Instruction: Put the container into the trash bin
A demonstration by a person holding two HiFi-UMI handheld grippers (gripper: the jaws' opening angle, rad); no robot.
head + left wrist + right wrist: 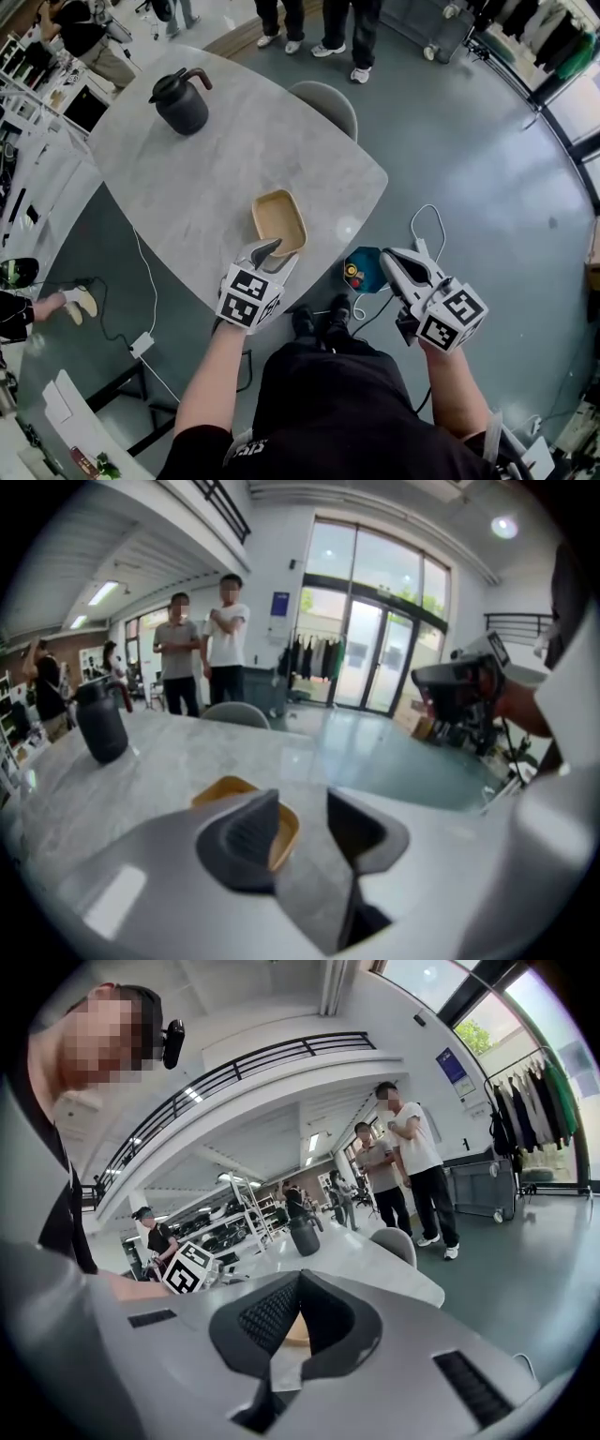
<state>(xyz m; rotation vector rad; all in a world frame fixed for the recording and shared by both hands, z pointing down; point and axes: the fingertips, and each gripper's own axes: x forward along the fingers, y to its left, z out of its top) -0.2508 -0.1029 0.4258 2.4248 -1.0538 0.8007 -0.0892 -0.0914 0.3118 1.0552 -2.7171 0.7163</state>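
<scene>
Tan container lies at the table's near edge, unbinned; left hand-held gripper wide, right hand-held gripper closed, empty.

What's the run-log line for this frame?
phase: pre-grasp | left gripper: open, at container | right gripper: shut, empty, over floor | container: on table, not gripped

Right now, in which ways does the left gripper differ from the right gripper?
The left gripper has its jaws apart; the right gripper has them together. The left gripper is over the edge of the table, close by the tan container; the right gripper hangs beside the table, above the floor. Both are empty.
</scene>
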